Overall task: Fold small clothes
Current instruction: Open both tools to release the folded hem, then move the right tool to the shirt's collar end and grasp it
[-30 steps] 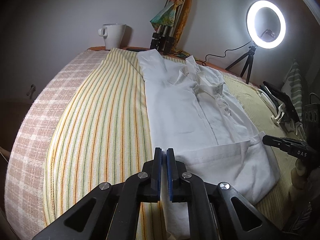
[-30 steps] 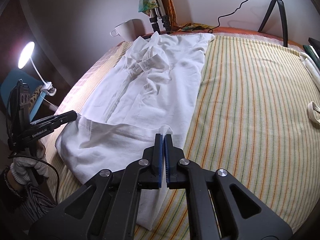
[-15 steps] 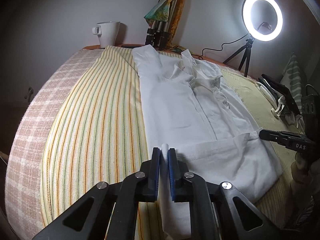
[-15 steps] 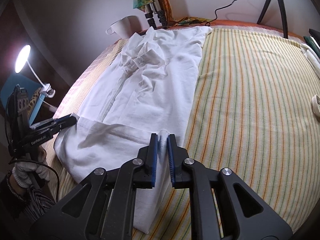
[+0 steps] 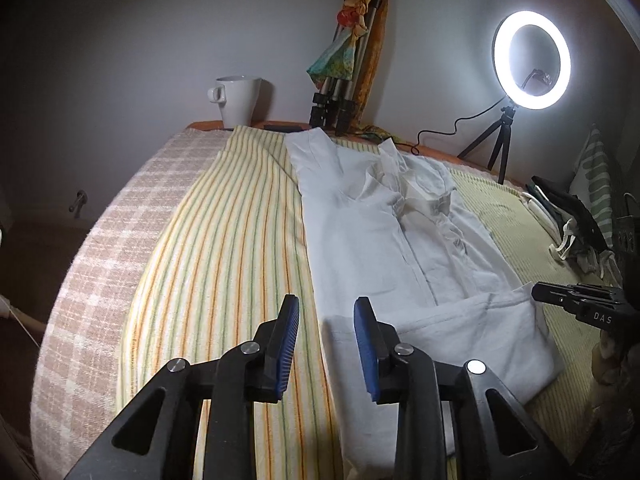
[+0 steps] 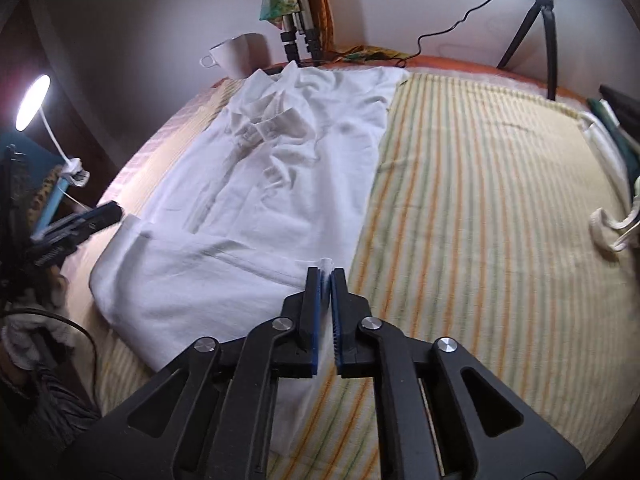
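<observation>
At lower centre, the left gripper [image 5: 326,320] has just been opening, jaws empty above the shirt [image 5: 392,256]; the right gripper [image 6: 326,280] pinches its hem.

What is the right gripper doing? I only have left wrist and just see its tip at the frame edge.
Observer: The right gripper is shut on a corner of the white shirt. Cloth pokes up between its jaws.
Operator: Is anything hanging off the left one?
Observer: In right wrist the left gripper sits beside the shirt's folded-up bottom edge with no cloth on it. It is too blurred to tell whether it touches. Its jaws have just been opening, and nothing is pinched.
</observation>
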Demonstrator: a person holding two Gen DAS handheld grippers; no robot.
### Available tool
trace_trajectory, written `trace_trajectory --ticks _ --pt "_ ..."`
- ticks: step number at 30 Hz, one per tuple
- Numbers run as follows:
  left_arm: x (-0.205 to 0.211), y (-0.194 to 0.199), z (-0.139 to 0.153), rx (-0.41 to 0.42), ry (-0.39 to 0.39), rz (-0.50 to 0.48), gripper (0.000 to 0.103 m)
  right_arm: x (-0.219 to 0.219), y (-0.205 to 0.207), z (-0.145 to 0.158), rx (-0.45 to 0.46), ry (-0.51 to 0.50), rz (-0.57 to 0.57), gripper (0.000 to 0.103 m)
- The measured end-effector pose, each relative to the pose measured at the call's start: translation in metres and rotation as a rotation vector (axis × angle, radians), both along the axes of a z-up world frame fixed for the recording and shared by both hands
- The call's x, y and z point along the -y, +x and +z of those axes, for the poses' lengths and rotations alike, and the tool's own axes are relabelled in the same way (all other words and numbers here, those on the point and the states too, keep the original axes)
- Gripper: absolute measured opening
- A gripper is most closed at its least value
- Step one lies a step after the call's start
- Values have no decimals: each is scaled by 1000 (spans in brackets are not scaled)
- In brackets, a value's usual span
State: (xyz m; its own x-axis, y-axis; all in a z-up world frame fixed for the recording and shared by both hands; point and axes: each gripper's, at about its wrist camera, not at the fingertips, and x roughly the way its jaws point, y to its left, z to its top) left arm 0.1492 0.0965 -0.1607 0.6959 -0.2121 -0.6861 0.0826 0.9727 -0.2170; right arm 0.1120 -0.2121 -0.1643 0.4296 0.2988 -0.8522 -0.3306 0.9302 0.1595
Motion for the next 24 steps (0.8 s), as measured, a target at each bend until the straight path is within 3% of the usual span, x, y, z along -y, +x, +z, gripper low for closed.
trace_trajectory --ticks 6,10,15,18,22,23,24 --pt "15 -29 5 3 5 -112 27 -5 -20 25 51 80 61 8" --pt "30 -31 -14 -67 60 -153 27 -19 -31 20 18 82 124 9" --pt "26 -29 -28 -147 90 -126 31 -23 -37 2 -60 55 141 9" --pt "20 -27 -22 -159 97 -107 30 -18 -36 -9 -112 7 125 9" --pt "8 -22 -1 -140 94 -105 31 -7 -31 1 -128 30 113 10" --pt "4 -18 6 -129 85 -101 33 -5 -28 6 -120 44 110 11" --pt "0 -13 13 -118 78 -96 35 -4 -26 12 -109 59 105 23"
